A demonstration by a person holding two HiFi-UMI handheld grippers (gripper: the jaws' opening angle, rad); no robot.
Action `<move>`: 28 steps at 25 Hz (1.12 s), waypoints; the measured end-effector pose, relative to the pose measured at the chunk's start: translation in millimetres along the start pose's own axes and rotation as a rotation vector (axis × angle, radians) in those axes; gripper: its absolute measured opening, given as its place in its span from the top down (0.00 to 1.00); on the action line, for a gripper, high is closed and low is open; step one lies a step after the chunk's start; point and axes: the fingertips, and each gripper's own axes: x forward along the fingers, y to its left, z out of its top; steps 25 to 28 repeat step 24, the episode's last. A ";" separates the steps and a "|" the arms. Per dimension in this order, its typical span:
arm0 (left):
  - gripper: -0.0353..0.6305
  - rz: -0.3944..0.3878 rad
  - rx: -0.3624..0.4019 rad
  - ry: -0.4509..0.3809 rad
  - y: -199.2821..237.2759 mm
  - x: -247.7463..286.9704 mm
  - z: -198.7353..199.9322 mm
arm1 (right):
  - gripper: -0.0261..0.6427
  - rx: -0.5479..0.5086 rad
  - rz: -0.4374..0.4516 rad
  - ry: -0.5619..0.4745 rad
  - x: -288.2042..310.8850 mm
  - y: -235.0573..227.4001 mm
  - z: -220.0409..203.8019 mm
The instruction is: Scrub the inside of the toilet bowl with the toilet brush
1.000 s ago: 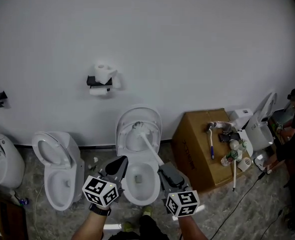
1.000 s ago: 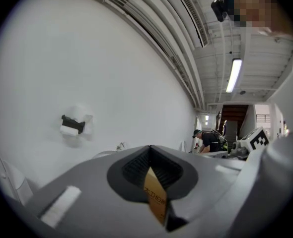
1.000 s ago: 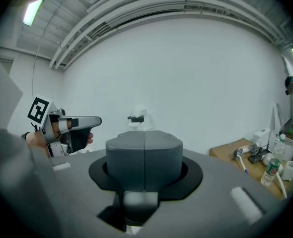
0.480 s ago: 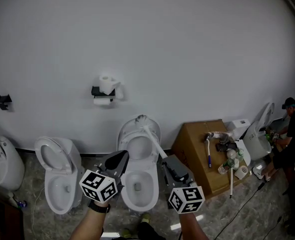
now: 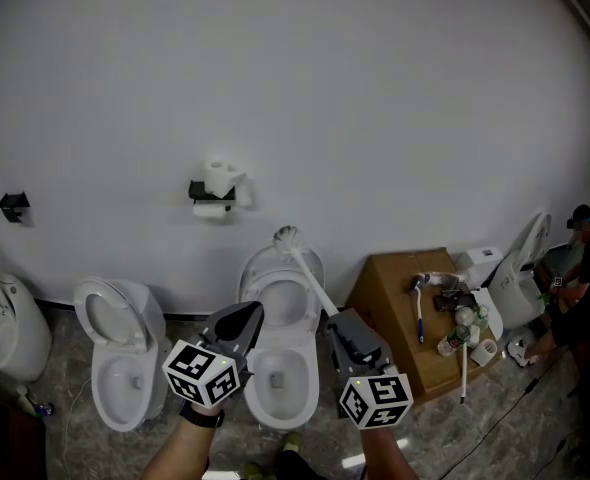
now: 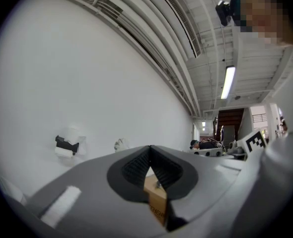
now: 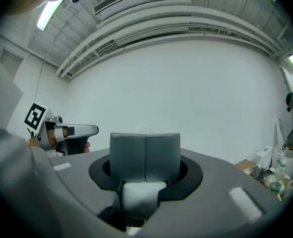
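My right gripper (image 5: 347, 333) clenched on the white toilet brush (image 5: 305, 268) handle, brush head up at the raised lid's top edge, above the toilet bowl (image 5: 310, 370), my left gripper (image 5: 243, 318) closed and empty, near the bowl's left rim

Head cam is looking steeply down from behind the left gripper (image 5: 243, 315) and right gripper (image 5: 334, 321). Gripper cams are riding right behind their jaws, aiming up past them. All three are sharing the white wall (image 5: 375, 98).
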 end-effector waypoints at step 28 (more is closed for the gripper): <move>0.94 0.002 -0.009 0.002 4.0 4.1 -4.8 | 0.71 -0.031 -0.002 -0.014 4.2 1.7 5.4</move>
